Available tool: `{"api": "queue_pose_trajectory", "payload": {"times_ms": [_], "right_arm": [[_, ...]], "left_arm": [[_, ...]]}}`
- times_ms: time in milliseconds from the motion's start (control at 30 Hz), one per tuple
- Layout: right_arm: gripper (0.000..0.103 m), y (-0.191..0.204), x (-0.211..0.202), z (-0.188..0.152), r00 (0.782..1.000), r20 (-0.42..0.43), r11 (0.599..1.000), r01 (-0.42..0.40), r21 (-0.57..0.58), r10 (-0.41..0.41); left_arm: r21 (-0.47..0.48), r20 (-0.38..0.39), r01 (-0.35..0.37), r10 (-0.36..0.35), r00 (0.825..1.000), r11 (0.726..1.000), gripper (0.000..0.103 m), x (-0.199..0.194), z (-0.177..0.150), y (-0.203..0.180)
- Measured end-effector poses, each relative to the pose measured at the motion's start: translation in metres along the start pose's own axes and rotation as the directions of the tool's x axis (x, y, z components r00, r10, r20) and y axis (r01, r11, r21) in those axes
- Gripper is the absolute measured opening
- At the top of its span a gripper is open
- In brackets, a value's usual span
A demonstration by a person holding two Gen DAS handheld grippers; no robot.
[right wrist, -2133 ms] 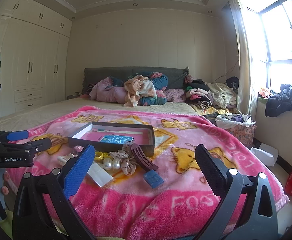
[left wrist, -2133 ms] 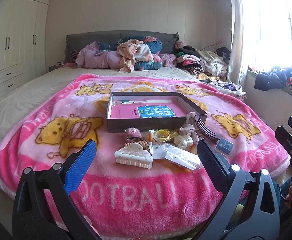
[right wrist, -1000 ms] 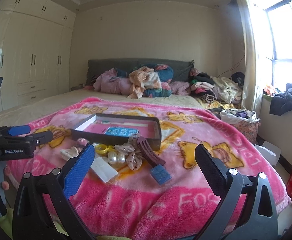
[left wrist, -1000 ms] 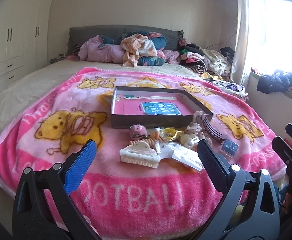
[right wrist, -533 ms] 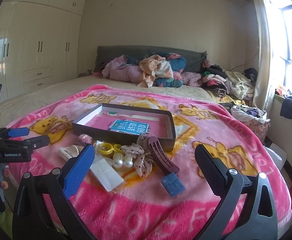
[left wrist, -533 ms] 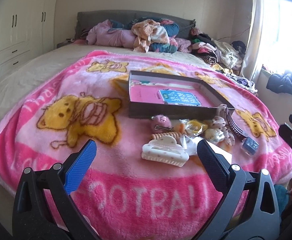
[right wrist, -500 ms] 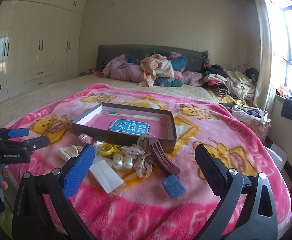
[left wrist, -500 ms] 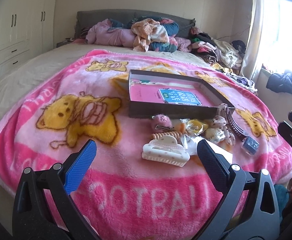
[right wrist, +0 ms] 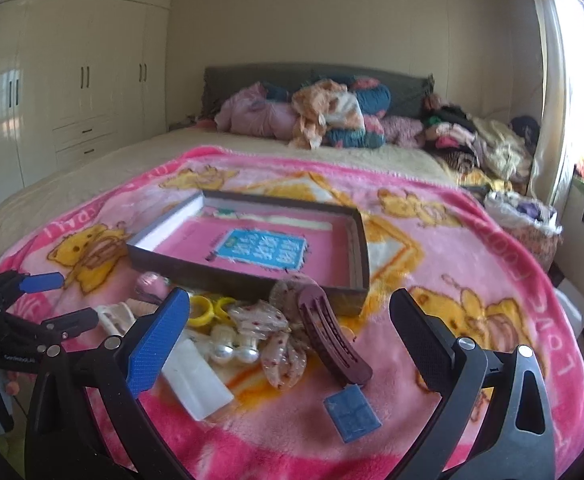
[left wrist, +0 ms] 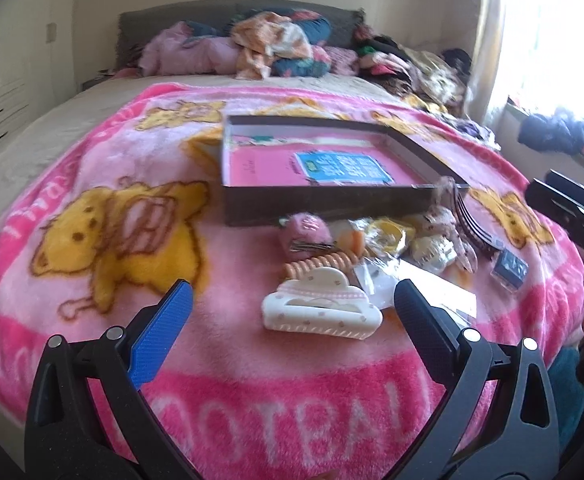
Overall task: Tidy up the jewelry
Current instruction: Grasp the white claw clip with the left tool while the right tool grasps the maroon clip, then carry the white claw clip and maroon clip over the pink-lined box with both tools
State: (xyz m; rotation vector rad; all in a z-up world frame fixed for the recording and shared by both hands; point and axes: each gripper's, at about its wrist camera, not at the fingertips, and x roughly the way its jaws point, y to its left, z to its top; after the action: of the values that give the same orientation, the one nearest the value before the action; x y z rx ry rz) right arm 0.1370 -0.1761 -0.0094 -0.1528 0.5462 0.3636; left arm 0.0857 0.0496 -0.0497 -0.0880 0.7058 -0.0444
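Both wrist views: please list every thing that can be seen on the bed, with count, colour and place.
blanket: one, pink with yellow bears, over the bed.
tray: one, dark walls, pink floor, mid-blanket.
claw clip: one, cream, nearest the left gripper.
comb clip: one, maroon, leaning on the tray.
rings: two, yellow, before the tray.
square: one, blue, nearest the right gripper.
clothes: heap, mixed colours, at the headboard.
left gripper: open.
right gripper: open.
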Motion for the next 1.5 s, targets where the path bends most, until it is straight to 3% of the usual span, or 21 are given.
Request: {"api": "queue_pose_trajectory", "payload": {"times_ms": [167, 267, 400, 567, 700, 767, 900, 1167, 1500], "right_arm": [[0.095, -0.015, 0.029, -0.007, 0.994, -0.098, 0.999, 0.034, -0.042, -0.038], [0.085, -0.023, 0.049, -0.016, 0.985, -0.167, 0.996, 0.038, -0.074, -0.050], [0.083, -0.031, 0.071, -0.028, 0.969, -0.239, 0.994, 0.034, -0.102, -0.058], [0.068, -0.038, 0.089, -0.038, 0.955, -0.290, 0.992, 0.023, -0.127, -0.059], [0.055, -0.043, 0.097, -0.043, 0.948, -0.315, 0.994, 0.000, -0.112, -0.036], [0.039, -0.044, 0.097, -0.045, 0.946, -0.324, 0.995, -0.016, -0.094, -0.015], [0.033, -0.050, 0.093, -0.047, 0.950, -0.313, 0.998, -0.032, -0.062, 0.011], [0.032, -0.062, 0.073, -0.047, 0.965, -0.258, 0.999, -0.036, 0.021, 0.040], [0.032, -0.065, 0.054, -0.033, 0.980, -0.193, 0.998, -0.044, 0.045, 0.052]], "left_arm": [[0.005, -0.040, 0.056, -0.056, 0.998, 0.998, 0.092, 0.017, -0.002, 0.000], [0.018, -0.062, 0.081, -0.080, 0.995, 0.997, 0.092, 0.024, -0.004, -0.001], [0.009, -0.093, 0.117, -0.116, 0.989, 0.993, 0.092, 0.032, -0.008, -0.002], [0.006, -0.103, 0.137, -0.136, 0.985, 0.991, 0.091, 0.039, -0.009, 0.000], [0.005, -0.116, 0.146, -0.145, 0.983, 0.989, 0.083, 0.044, -0.009, -0.001], [0.006, -0.121, 0.152, -0.150, 0.981, 0.988, 0.079, 0.047, -0.009, -0.002], [0.021, -0.124, 0.154, -0.150, 0.981, 0.988, 0.071, 0.050, -0.009, -0.003], [0.031, -0.122, 0.161, -0.156, 0.980, 0.986, 0.070, 0.047, -0.008, -0.005], [0.019, -0.052, 0.141, -0.140, 0.989, 0.990, 0.065, 0.026, 0.014, 0.002]]}}
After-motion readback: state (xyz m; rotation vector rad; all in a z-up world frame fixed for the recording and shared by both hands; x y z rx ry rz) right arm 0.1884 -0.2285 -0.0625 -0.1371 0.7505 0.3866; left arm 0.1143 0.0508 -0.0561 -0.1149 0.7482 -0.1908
